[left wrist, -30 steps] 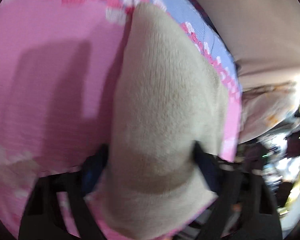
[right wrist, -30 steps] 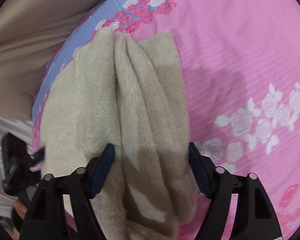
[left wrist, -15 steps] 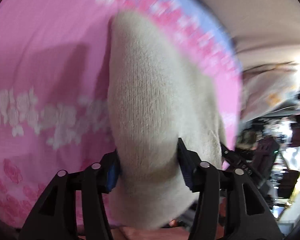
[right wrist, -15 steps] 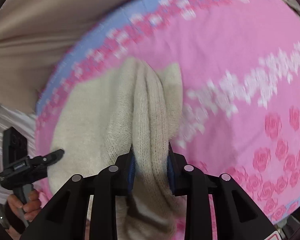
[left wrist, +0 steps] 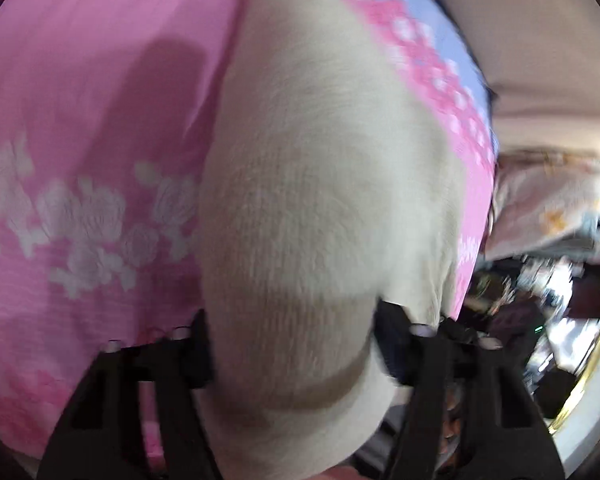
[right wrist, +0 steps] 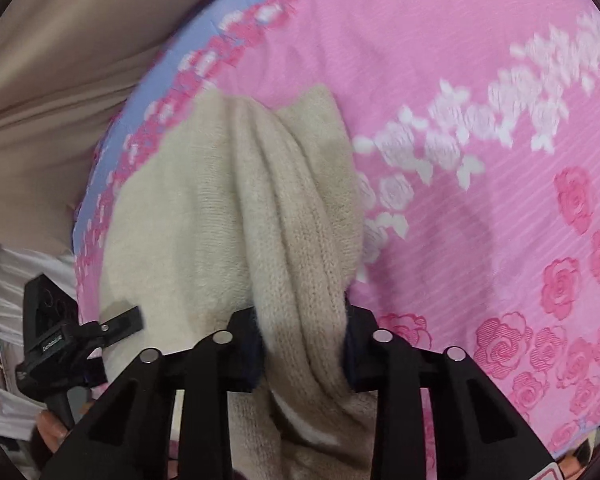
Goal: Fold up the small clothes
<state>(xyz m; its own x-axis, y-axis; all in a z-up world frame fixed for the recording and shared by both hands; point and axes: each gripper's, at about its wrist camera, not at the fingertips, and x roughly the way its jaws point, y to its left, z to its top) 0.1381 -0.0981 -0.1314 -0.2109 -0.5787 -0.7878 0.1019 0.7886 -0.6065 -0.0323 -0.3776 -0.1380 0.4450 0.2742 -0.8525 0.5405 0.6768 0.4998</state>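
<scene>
Knitwear filled both views: a beige knitted garment (right wrist: 228, 216) lay on the pink floral bedspread (right wrist: 480, 60), running from the upper centre of the right wrist frame down to its bottom edge, close beside the blue border at the upper left.

The right tool (right wrist: 303, 344) was clamped narrowly on a bunched ridge of the knit near the bottom centre, the folds squeezed between its dark pads. In the left wrist frame the left tool (left wrist: 290, 344) stood fairly wide, with the garment (left wrist: 324, 200) bulging between its fingers; the blur made it impossible to tell whether it was truly gripping or only straddling the cloth.

The knit looked soft, light and thick, likely to sag and stretch rather than hold a crease, and not slippery. Hemmed edges or corners would probably give a truer fold than a pinch in the bulk.

Compared with a second before, the right tool had closed from a wide straddle to a tight pinch, held since half a second before. The left tool's gap appeared wider than half a second earlier, and the garment sat nearer its lens.
</scene>
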